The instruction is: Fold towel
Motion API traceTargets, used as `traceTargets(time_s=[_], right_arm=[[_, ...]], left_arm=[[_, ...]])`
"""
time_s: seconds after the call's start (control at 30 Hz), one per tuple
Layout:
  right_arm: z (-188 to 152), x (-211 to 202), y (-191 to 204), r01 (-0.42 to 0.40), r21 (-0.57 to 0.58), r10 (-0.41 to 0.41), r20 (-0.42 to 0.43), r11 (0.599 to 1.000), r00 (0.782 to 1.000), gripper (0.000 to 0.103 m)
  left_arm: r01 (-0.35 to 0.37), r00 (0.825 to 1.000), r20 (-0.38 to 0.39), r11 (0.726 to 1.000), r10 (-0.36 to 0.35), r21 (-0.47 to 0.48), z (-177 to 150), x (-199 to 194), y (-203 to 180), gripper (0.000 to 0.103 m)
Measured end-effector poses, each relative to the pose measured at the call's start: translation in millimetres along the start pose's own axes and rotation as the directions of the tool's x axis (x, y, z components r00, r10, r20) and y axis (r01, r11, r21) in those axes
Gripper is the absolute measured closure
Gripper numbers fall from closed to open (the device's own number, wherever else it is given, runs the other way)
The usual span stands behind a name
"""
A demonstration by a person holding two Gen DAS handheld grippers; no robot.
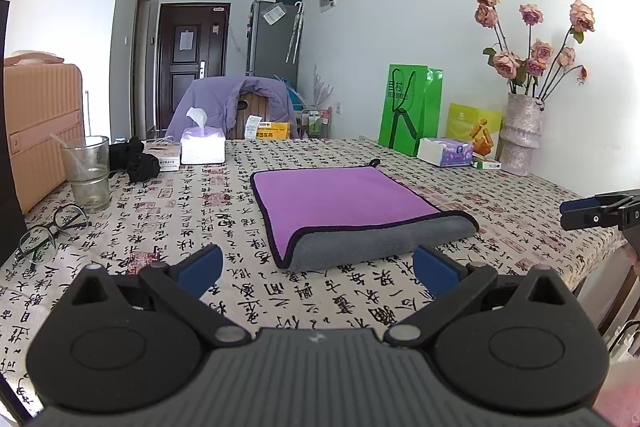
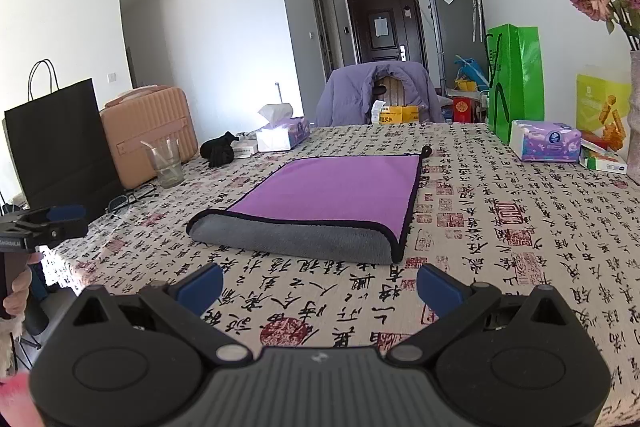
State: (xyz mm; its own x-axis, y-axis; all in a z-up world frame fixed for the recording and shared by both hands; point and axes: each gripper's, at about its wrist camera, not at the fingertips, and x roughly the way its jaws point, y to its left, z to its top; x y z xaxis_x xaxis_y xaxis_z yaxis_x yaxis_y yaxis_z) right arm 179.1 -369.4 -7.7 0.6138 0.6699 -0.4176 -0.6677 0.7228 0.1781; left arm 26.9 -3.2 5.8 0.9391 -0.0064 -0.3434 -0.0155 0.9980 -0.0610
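A purple towel (image 1: 336, 199) with a grey underside and a black hem lies folded on the patterned tablecloth, with its grey fold edge (image 1: 384, 241) nearest me. It also shows in the right wrist view (image 2: 336, 191). My left gripper (image 1: 318, 267) is open and empty, a little short of the fold. My right gripper (image 2: 320, 283) is open and empty, just short of the same fold. Each gripper shows at the edge of the other's view: the right one (image 1: 600, 213) and the left one (image 2: 44, 225).
A glass (image 1: 86, 173), spectacles (image 1: 48, 235), a black cloth (image 1: 134, 157) and a tissue box (image 1: 202, 143) stand at the left. A green bag (image 1: 408, 109), a tissue pack (image 1: 446, 151) and a vase of roses (image 1: 520, 135) stand at the right. A black paper bag (image 2: 60, 143) and a suitcase (image 2: 150, 131) stand beside the table.
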Motion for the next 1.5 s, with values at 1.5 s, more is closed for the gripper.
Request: traceTargets(time_s=[1.5], right_arm=[[40,152,-62,-0.040,-0.007,0.038,-0.170,0.999,0.985,0.027]], left_arm=[[0.037,0.982,-0.185,0.999,-0.040,-0.017,25,170,20,0.020]])
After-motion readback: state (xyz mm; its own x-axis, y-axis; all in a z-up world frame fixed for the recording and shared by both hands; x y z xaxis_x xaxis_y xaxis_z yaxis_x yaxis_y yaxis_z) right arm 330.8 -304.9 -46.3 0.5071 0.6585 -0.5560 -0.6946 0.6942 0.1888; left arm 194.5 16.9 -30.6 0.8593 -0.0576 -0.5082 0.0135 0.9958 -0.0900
